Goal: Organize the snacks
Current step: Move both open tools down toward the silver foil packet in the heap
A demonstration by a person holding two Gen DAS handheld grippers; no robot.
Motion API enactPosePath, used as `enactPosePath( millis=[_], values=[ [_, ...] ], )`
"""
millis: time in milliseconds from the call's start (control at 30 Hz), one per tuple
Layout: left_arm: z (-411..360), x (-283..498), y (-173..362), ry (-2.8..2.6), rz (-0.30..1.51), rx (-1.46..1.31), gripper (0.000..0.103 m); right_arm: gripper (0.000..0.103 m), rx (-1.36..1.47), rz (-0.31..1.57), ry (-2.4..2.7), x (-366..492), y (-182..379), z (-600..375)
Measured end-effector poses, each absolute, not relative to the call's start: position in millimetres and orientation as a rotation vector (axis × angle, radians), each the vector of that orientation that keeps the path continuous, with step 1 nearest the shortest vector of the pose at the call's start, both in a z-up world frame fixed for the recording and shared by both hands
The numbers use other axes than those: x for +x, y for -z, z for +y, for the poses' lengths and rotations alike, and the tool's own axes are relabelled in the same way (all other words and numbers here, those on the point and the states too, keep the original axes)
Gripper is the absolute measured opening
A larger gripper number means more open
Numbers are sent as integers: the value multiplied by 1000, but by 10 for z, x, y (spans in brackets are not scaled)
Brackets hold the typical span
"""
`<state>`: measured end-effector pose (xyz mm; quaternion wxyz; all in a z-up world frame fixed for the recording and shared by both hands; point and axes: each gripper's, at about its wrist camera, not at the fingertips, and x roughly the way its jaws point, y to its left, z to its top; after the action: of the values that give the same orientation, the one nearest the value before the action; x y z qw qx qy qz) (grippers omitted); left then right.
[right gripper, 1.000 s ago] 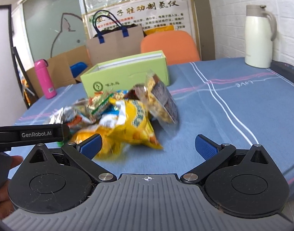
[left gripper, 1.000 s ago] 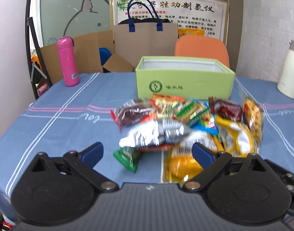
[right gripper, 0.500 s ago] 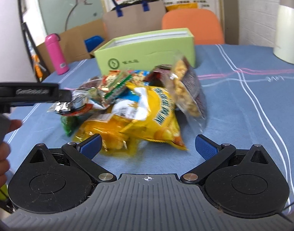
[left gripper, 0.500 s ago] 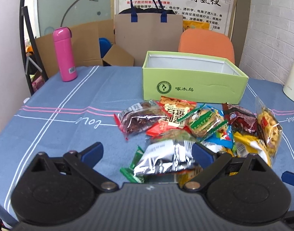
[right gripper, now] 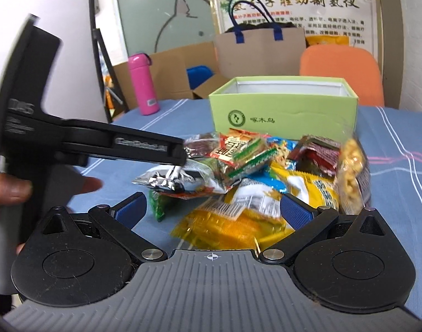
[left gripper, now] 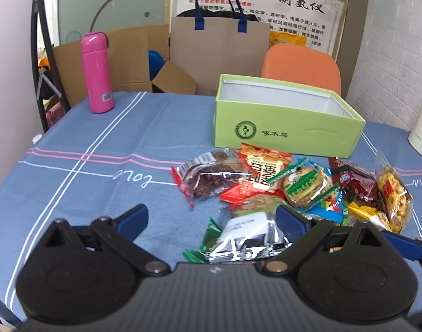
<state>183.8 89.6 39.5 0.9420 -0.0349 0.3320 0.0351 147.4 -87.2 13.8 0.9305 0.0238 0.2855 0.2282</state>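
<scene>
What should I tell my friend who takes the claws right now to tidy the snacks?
Left claw: open, empty, over the silver packet.
Right claw: open, empty, over the yellow packets.
Snacks: all in a pile on the blue tablecloth, in front of the green box.
Done: nothing; no snack shows in the box.
Left: move every packet into the box.

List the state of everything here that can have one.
green box: lid off, nothing visible inside
snack packets: sealed, heaped in front of the box
pink bottle: upright, capped
paper bag: upright, open
left gripper: fingers open, empty
right gripper: fingers open, empty
</scene>
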Motion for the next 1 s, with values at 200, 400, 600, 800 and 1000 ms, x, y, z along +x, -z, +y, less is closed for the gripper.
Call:
enactPosePath(
  millis=[200,400,600,800,1000],
  values=[
    [960,1870,-326,-66,693,-79,95,93,33,641,-459,1665,41,-761],
    [988,1901,-297,-52,695,-82,95,93,9,671,-439,1703,177,-653],
    [1183,1838,-401,33,674,-110,95,91,71,709,-453,1772,167,-774],
    [1477,1954,-281,171,742,-303,95,92,41,622,-569,1729,-50,-679],
    [1428,2141,-180,260,773,-403,95,84,43,655,-607,1964,58,-513]
  ],
)
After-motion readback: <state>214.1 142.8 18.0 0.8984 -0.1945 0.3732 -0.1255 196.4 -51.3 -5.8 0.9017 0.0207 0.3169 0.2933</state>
